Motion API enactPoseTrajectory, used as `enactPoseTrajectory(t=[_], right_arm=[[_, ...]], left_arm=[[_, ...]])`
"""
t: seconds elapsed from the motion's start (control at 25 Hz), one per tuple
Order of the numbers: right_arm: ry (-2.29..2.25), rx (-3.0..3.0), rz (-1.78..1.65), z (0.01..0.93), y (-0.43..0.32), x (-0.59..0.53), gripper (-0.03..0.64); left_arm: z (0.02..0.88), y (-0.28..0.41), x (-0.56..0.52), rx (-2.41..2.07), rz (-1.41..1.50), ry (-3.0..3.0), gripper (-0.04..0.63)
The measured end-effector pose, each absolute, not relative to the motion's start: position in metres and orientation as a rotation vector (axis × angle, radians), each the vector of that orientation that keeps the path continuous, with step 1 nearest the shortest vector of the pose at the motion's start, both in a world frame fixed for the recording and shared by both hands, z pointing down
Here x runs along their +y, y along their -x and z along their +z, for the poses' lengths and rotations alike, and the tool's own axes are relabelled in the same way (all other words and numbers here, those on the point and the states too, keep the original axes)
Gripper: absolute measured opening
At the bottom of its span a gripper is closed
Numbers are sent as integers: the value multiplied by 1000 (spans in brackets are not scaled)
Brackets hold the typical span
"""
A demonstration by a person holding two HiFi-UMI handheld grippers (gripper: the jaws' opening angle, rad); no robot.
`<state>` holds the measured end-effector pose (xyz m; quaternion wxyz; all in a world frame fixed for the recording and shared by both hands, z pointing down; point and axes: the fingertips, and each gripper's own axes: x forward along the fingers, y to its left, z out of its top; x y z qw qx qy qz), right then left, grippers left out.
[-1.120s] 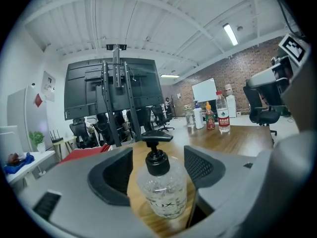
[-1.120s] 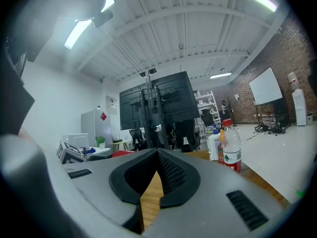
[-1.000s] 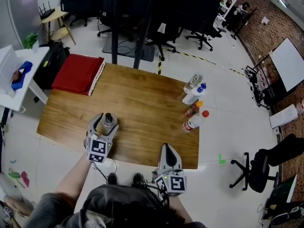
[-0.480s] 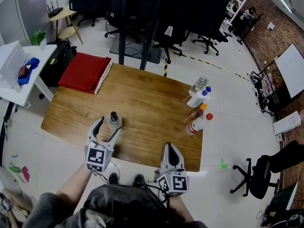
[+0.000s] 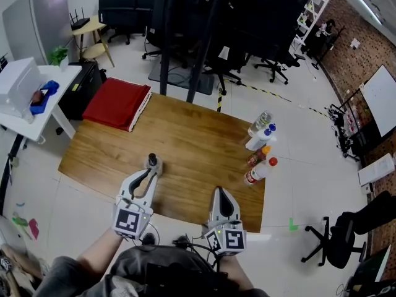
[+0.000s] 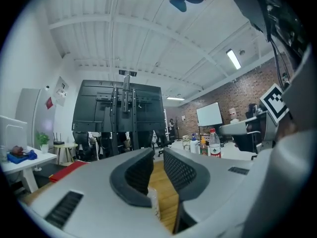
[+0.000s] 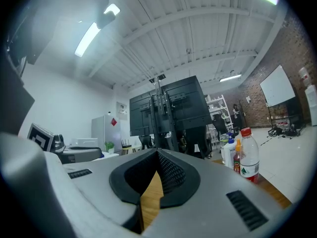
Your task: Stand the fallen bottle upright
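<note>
1. Workspace: a wooden table [image 5: 198,144] seen from above, with a person at its near edge holding a gripper in each hand.
2. On the table's near-left part, a small clear bottle [image 5: 152,162] with a dark cap stands upright, so the task looks done.
3. The left gripper [image 5: 150,171] hangs over the table's near edge and points at the bottle, its tips just short of it. Its jaws have just been closing and now stand a narrow slit apart, pinching nothing. It seems clear of the bottle, leaving it to stand alone.
4. The right gripper [image 5: 221,192] sits at the table's near edge, right of centre. Its jaws are pressed together and empty, seemingly parked out of the way.
5. Four other bottles [image 5: 258,146] cluster at the table's right edge. A red cloth [image 5: 117,102] lies at its far-left corner.
</note>
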<state>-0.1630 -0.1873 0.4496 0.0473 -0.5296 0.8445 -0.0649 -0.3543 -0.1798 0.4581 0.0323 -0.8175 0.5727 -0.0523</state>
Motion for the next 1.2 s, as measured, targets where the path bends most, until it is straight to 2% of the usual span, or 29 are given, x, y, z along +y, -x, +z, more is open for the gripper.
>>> enactPoseTrajectory(t=[0.08,0.24,1.2], right_arm=[[1609,2590,-184,447,165,-188,0],[1591,2612,-188,447,167,-188,-2],[1525,2722,-184,463,170,-191,-2]], left_arm=[[461,357,-178,1789,-178,2510,58],[471,361,-176,1840,-208,2509,25],[483,360,-184,1860,-268,2517,25]])
